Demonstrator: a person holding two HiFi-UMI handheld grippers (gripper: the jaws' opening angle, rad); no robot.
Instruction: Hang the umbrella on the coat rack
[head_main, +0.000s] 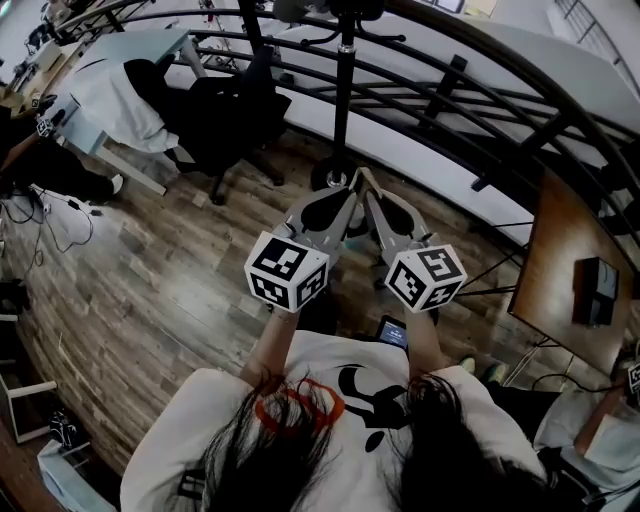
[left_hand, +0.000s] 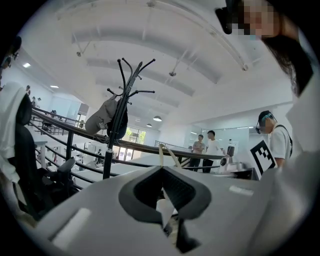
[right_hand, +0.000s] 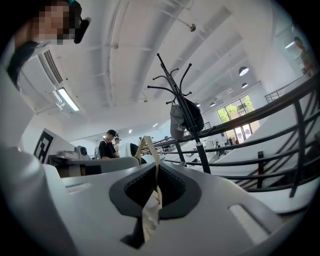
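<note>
Fingers (left_hand: 100, 210) of left gripper (left_hand: 161, 168) and right gripper (right_hand: 156, 166) closed on the umbrella strap (right_hand: 154, 150). Coat rack (left_hand: 123, 82) ahead, by the railing (left_hand: 150, 148).

The right gripper (right_hand: 154, 172) is seen with its jaws closed on a beige strap (right_hand: 150, 212), whose loop stands up above them, just left of the pole of a black coat rack (right_hand: 201, 150). A grey cap (right_hand: 175, 122) and a dark bag (right_hand: 197, 120) are hung on the rack. A dark railing (right_hand: 298, 145) is seen behind and right of the rack, and people (right_hand: 106, 147) well to its left.
</note>
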